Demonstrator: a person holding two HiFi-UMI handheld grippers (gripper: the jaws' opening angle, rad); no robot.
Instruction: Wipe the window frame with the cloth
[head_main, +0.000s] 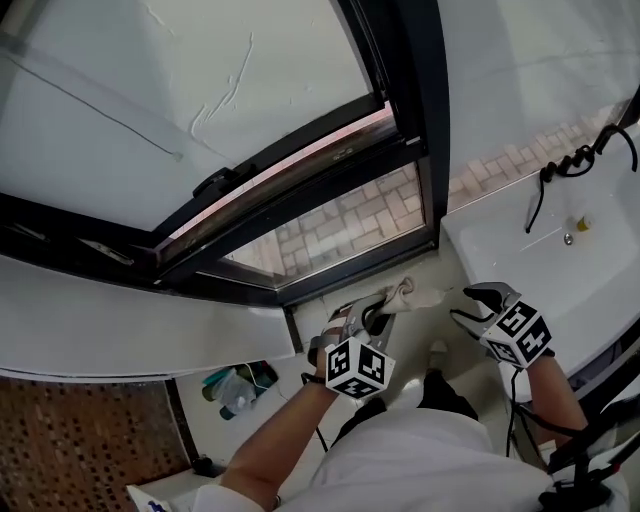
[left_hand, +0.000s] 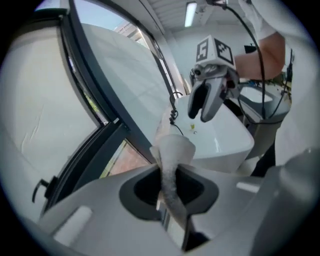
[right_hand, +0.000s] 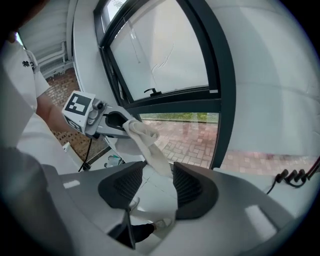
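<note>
The left gripper (head_main: 375, 308) was clenched on one end of the cloth (head_main: 415, 296), held just below the window frame's (head_main: 330, 272) lower right corner, its free end between the right gripper's (head_main: 468, 305) parted jaws.

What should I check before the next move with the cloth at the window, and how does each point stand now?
1. Left gripper grips cloth: ok, fingers closed on it.
2. Right gripper grips cloth: not ok, fingers apart around its free end.
3. Cloth touches window frame: not ok, held in the air, apart from it.
4. Cable clear of the frame: ok, it lies off to the right.
5. Cloth damp: cannot tell.
</note>
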